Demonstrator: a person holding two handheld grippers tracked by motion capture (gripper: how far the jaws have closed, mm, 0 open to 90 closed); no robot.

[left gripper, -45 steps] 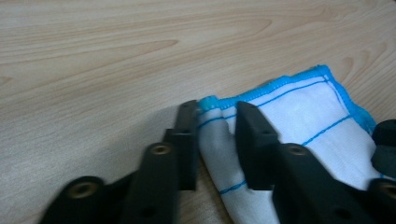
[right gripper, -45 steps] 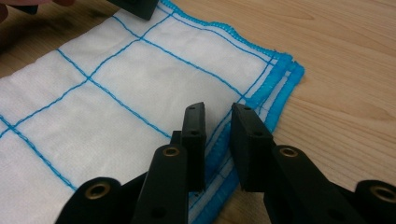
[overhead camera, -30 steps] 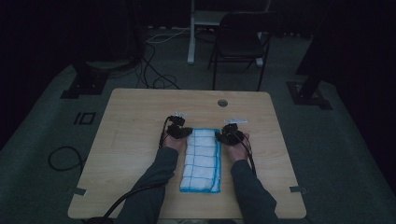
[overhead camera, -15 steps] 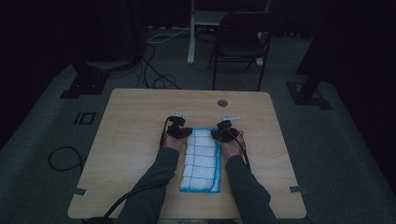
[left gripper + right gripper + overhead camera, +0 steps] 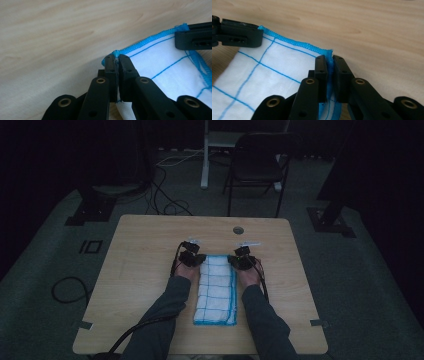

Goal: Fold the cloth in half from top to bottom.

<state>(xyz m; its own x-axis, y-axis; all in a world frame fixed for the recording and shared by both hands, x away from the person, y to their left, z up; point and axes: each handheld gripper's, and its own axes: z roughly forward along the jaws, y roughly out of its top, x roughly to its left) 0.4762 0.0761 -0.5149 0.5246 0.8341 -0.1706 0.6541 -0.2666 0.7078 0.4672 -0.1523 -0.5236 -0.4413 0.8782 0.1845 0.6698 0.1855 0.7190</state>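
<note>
A white cloth [image 5: 216, 290] with blue grid lines and a blue hem lies folded lengthwise on the wooden table [image 5: 150, 250]. My left gripper [image 5: 196, 259] is shut on the cloth's far left corner [image 5: 115, 53]. My right gripper [image 5: 237, 259] is shut on the far right corner [image 5: 329, 53]. In the left gripper view [image 5: 117, 58] the cloth [image 5: 160, 65] spreads to the right, with the other gripper's jaw at the upper right. In the right gripper view [image 5: 330, 60] the cloth [image 5: 262, 72] spreads left, with the other gripper's jaw at the upper left.
A round cable hole [image 5: 238, 229] sits near the table's far edge. A dark chair [image 5: 257, 167] and a white post [image 5: 204, 155] stand beyond the table. Cables [image 5: 67, 290] lie on the floor at the left.
My right gripper has moved left, in to the cloth's far right corner, and now pinches it. The left gripper has stayed at the far left corner.
</note>
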